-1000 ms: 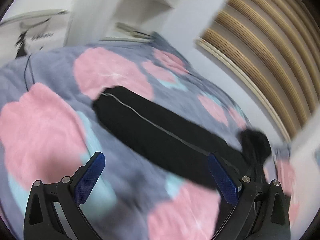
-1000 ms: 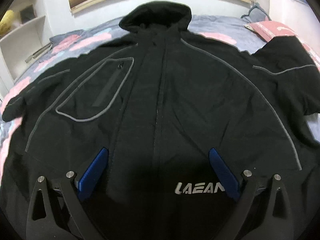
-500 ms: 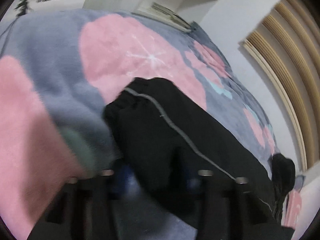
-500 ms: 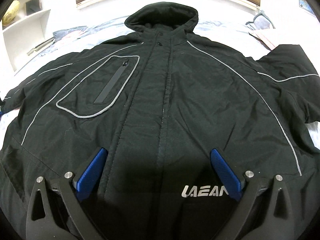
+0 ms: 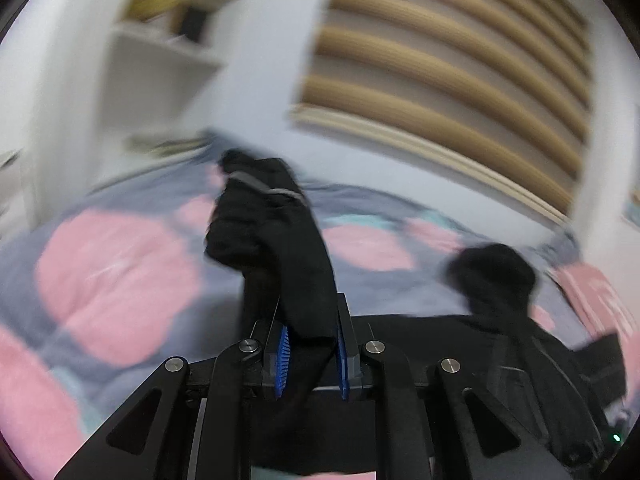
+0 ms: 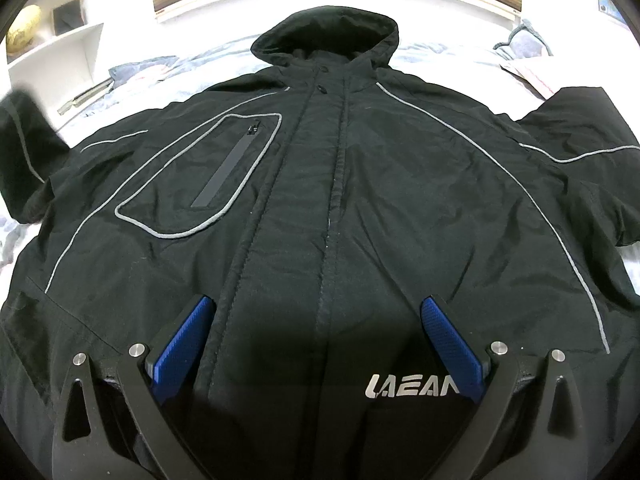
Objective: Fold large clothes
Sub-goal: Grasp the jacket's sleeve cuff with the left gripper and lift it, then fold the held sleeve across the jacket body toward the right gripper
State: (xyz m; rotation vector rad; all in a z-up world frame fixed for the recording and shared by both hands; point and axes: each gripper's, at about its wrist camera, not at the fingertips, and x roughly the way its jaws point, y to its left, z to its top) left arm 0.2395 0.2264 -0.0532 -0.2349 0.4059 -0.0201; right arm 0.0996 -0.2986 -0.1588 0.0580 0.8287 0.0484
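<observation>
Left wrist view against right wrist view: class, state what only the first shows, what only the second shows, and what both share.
Only the left wrist view shows the left gripper, jaws closing with the black sleeve between its pads, lifted above the pink-flowered blanket.

Only the right wrist view shows the right gripper, open over the jacket front, with its chest pocket and LAEAN logo.

Both show the hood, the shelf and the slatted headboard.

a home bedroom: a bed with a floral blanket (image 5: 120,280), a slatted headboard (image 5: 440,80), white shelves (image 6: 60,52).
</observation>
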